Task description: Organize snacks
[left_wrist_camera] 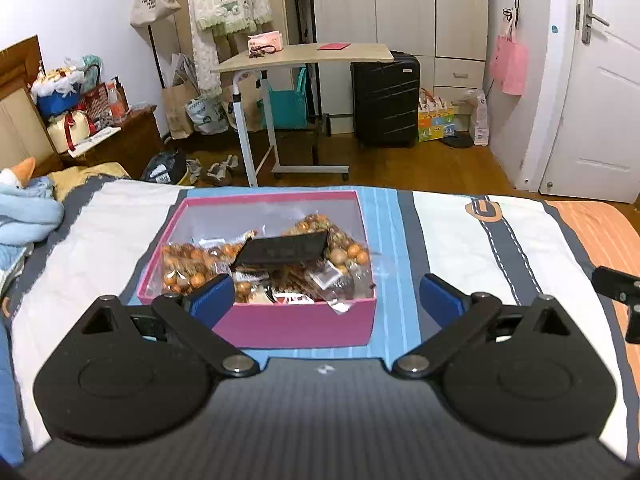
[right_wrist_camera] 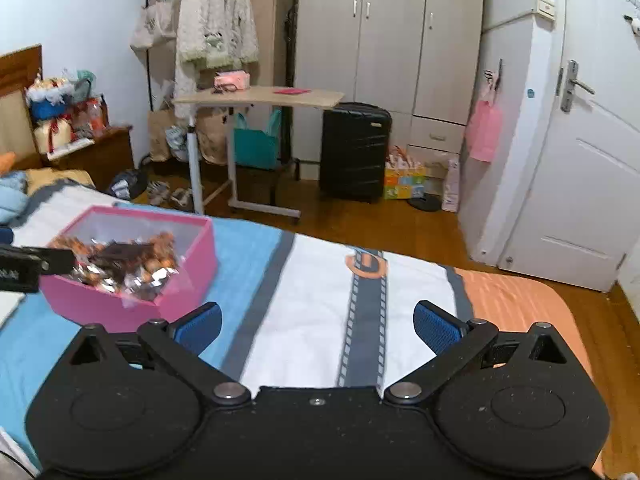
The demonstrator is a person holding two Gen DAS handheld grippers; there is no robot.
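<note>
A pink box [left_wrist_camera: 296,326] stands on the bed, filled with snack packets: orange-printed bags [left_wrist_camera: 188,264], clear wrappers and a black flat packet [left_wrist_camera: 282,248] lying on top. My left gripper [left_wrist_camera: 326,298] is open and empty, just in front of the box's near wall, its left finger by the box's near left corner. In the right wrist view the pink box [right_wrist_camera: 132,304] sits to the left. My right gripper [right_wrist_camera: 318,324] is open and empty over the bedspread, to the right of the box.
The bedspread [left_wrist_camera: 460,236] has blue, white, grey and orange stripes. A blue blanket [left_wrist_camera: 24,216] lies at the left. Past the bed's far edge are a wooden floor, a rolling table [left_wrist_camera: 304,58], a black suitcase [left_wrist_camera: 386,100] and a white door [left_wrist_camera: 596,112].
</note>
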